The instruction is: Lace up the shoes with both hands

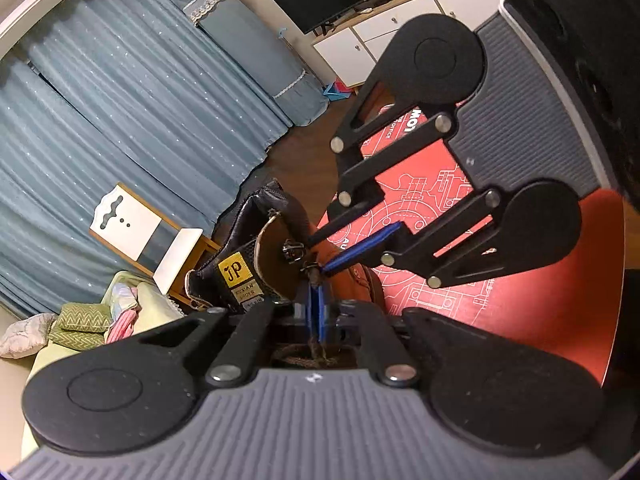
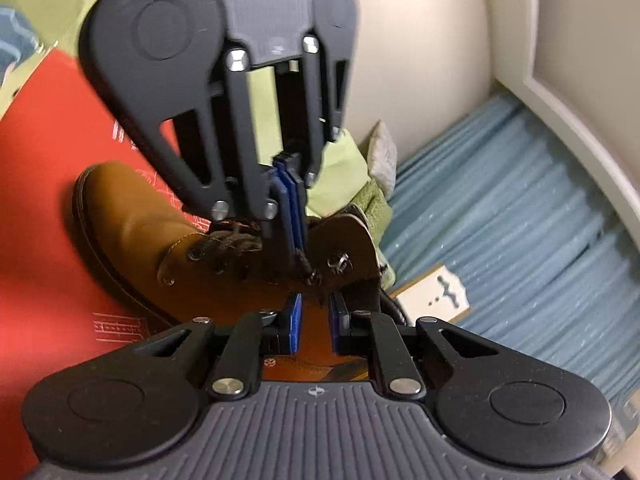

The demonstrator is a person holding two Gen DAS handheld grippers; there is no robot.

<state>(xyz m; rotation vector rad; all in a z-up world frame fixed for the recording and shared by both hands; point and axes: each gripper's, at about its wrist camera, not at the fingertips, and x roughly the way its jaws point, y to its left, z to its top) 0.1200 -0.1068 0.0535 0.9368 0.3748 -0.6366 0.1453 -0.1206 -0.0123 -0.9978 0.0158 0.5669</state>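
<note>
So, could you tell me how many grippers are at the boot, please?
2. In the right wrist view, the left gripper reaches in from the top, jaws shut on the brown braided lace of the tan leather boot; the right gripper is at the bottom, jaws open.

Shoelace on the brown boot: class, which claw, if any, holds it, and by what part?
The left claw is shut on the shoelace near its free end, above the boot. The right claw is open, holding nothing.

One tan leather lace-up boot [image 2: 132, 216] lies on one red printed mat [image 2: 44, 240]. One dark brown lace [image 2: 236, 240] crosses it. Two sets of blue-padded tongs, left [image 1: 318, 312] and right [image 2: 314, 320], flank the boot.
</note>
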